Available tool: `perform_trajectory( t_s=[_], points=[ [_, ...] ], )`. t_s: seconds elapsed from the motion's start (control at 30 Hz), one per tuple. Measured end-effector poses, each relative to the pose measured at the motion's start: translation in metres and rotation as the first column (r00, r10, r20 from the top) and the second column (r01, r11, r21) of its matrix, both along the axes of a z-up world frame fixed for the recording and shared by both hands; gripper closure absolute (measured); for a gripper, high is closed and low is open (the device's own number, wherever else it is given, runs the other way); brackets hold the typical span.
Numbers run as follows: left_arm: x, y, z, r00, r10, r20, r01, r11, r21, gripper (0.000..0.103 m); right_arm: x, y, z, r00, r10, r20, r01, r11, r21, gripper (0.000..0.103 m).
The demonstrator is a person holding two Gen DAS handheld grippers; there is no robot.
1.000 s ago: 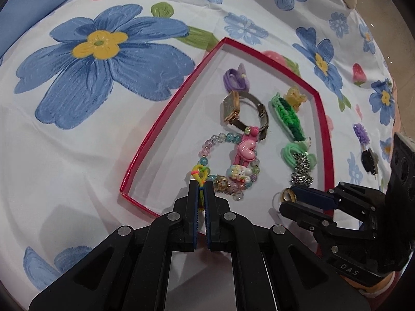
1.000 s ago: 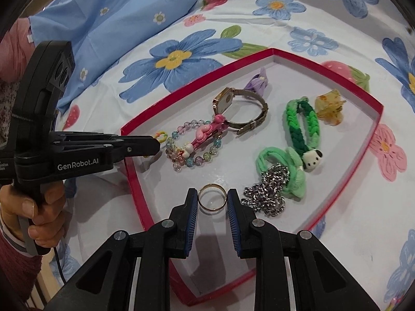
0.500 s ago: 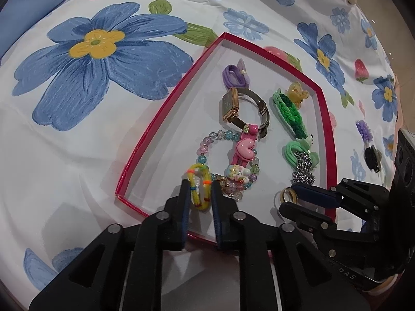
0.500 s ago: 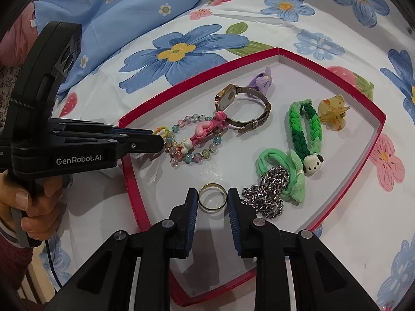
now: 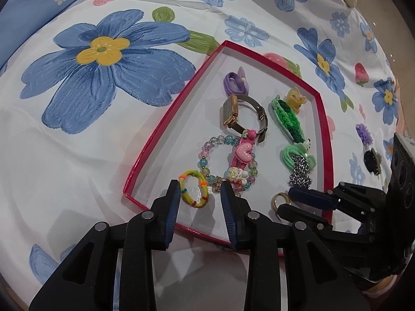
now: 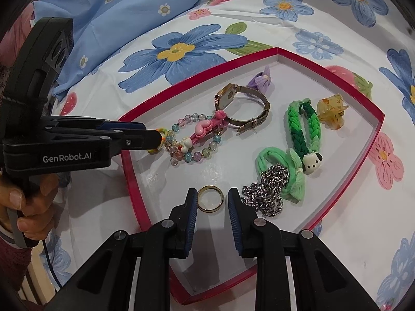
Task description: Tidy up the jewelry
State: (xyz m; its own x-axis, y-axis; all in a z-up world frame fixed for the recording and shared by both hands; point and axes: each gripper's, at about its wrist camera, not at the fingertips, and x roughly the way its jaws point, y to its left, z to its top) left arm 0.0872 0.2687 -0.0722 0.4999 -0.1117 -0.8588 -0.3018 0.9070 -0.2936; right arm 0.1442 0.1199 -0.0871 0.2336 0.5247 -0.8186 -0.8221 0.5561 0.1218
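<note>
A red-rimmed tray [image 5: 166,119] [image 6: 373,140] lies on a flowered sheet. It holds a watch [image 5: 233,114], a bead bracelet [image 5: 207,155], a pink clip [image 5: 242,153], green braided bands [image 5: 288,119], a silver chain [image 6: 269,189] and a purple tie [image 5: 234,83]. My left gripper [image 5: 201,194] is open around a yellow rubber-band ring [image 5: 194,188] that lies on the tray floor. My right gripper [image 6: 211,199] is open, its fingers either side of a gold ring [image 6: 210,198] lying in the tray.
A purple hair tie [image 5: 363,133] and a black one [image 5: 372,159] lie on the sheet right of the tray. A blue pillow [image 6: 109,20] sits at the back left. A yellow claw clip [image 6: 333,112] is in the tray's far right corner.
My left gripper was shut on the yellow ring; it has opened wide and the ring now lies flat in the tray. My right gripper stays open around the gold ring.
</note>
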Motion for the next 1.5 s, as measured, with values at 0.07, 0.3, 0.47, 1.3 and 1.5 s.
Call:
perform_trajectory(
  t_s=[0.07,0.3,0.47,1.3,1.5],
  points=[
    [-0.005,0.002,0.004,1.000,0.014,0.020,-0.014,1.000,-0.007,0.068,0.000,-0.003,0.002,1.000,-0.006,-0.007,0.006,1.000,0.013,0.077],
    [-0.025,0.005,0.027,0.991,0.073,0.109,-0.072,0.997,-0.016,0.034,-0.004,-0.038,0.029,0.995,-0.102,0.003,0.100,0.982,0.162,0.060],
    [-0.043,0.007,0.030,0.980,0.140,0.140,-0.130,0.988,-0.084,0.023,-0.009,-0.069,0.044,0.982,-0.188,-0.002,0.180,0.937,0.300,0.046],
    [-0.103,-0.050,0.126,0.962,0.076,0.263,-0.118,0.982,0.147,0.000,-0.052,-0.134,0.154,0.971,-0.213,0.110,0.121,0.831,0.543,0.004],
    [-0.109,-0.056,0.113,0.959,0.098,0.267,-0.168,0.953,0.254,0.000,-0.063,-0.138,0.144,0.936,-0.297,0.188,0.166,0.844,0.510,0.002]
  ],
)
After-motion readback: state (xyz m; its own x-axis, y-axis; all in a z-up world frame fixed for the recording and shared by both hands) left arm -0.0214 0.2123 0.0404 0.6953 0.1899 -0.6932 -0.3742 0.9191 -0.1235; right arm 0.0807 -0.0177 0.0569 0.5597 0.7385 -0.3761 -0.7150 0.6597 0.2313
